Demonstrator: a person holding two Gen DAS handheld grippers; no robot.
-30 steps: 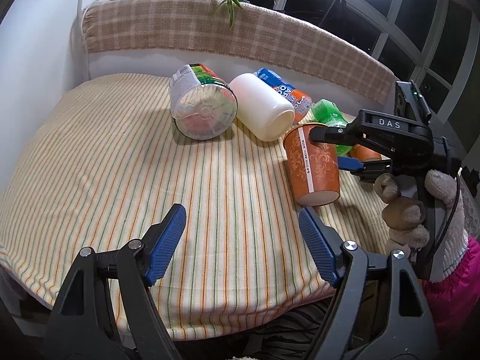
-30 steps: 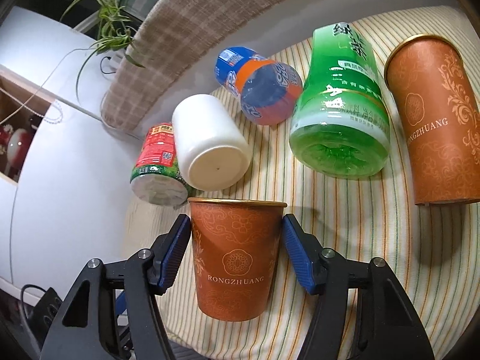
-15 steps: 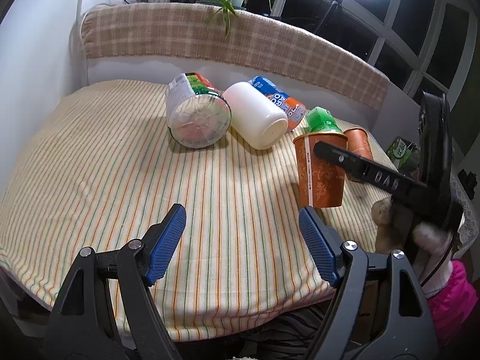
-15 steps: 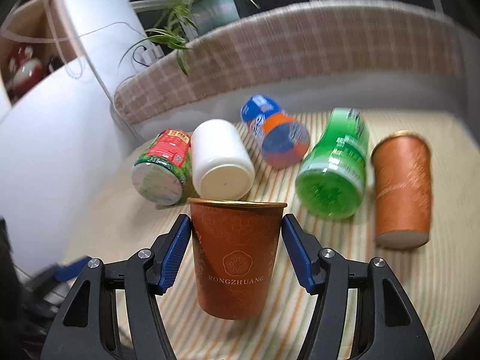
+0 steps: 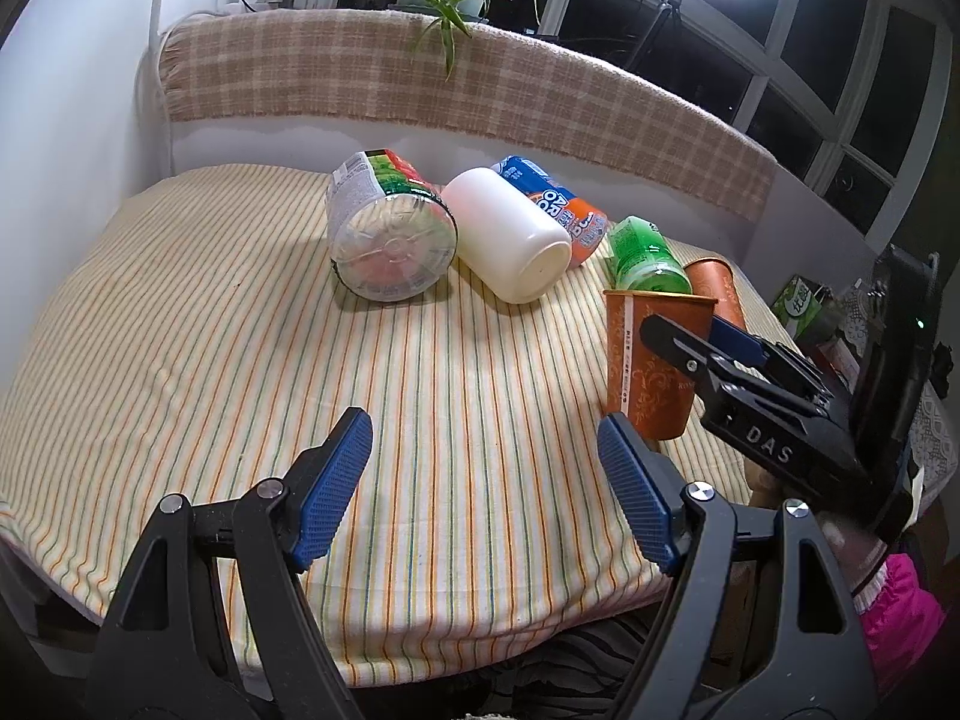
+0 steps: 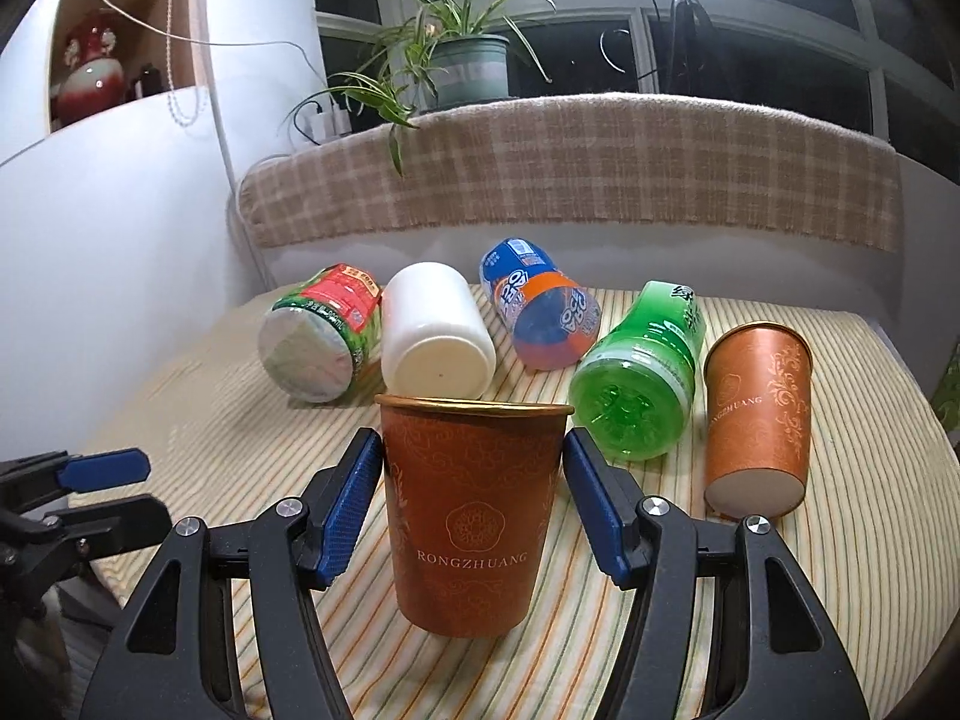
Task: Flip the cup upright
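Cup (image 6: 474, 516) is upright, mouth up, brown paper with "RONGZHUANG" print, base on the striped cloth (image 5: 240, 324) near the counter's front right edge. Right hand-held gripper (image 6: 474, 495) clamps it, blue pads (image 6: 351, 501) pressed on both sides of the cup wall just under the rim. Left-wrist view shows the same cup (image 5: 651, 366) with the right hand-held gripper (image 5: 696, 348) reaching in from the right.

Left hand-held gripper (image 5: 483, 492) sits spread wide with nothing between the pads, over the counter's front edge, left of the cup and apart from it.

Behind the cup, a row of items lying on their sides, bottoms facing front:
- second brown paper cup (image 6: 759, 414), right of the held one, toward the counter's right edge
- green bottle (image 6: 639, 378), just left of that cup
- blue/orange bottle (image 6: 543, 315), further back
- white bottle (image 6: 435, 339), directly behind the held cup
- green/red labelled jar (image 6: 321, 339), leftmost, touching the white bottle

Checked cloth (image 6: 570, 168) drapes the ledge along the back edge, potted plant (image 6: 456, 60) on top.
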